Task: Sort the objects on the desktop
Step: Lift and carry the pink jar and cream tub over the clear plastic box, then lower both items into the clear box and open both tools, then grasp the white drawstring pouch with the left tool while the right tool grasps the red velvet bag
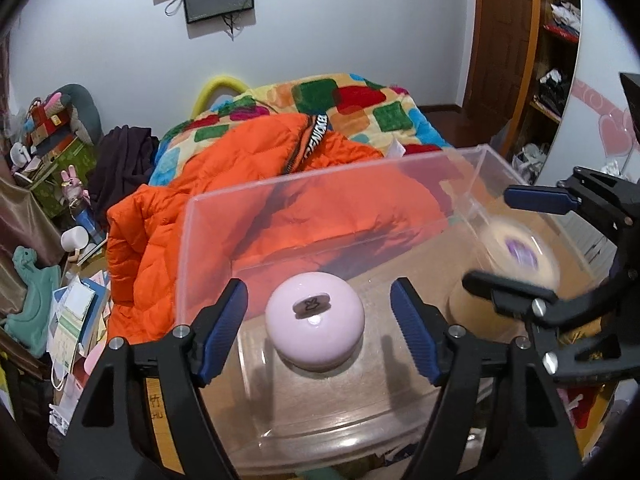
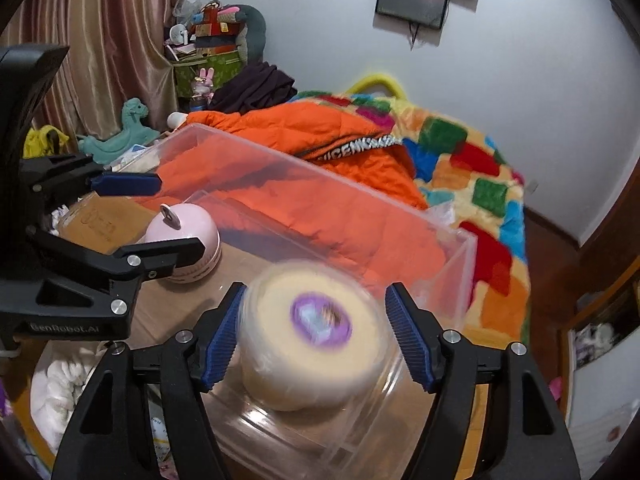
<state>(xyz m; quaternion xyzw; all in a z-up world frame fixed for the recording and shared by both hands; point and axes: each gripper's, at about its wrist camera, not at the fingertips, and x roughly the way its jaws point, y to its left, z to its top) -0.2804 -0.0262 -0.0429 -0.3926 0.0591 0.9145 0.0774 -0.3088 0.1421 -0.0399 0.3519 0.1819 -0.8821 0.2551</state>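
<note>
In the left wrist view, the left hand-held gripper [image 1: 318, 330] stands wide apart around one pink dome-shaped object [image 1: 315, 326], with gaps on both sides. The dome sits upright inside the clear box [image 1: 224, 240] on the worktop [image 1: 416, 280].

In the right wrist view, the right hand-held gripper [image 2: 316, 332] is also spread around one blurred cream roll [image 2: 312, 344]; whether the pads touch it I cannot tell. Its purple core faces up, toward the camera, inside the same box.

The tape roll [image 2: 316, 332] is motion-blurred, its purple label unreadable. The clear box [image 1: 320, 184] has its near wall hidden behind gripper arms.
</note>
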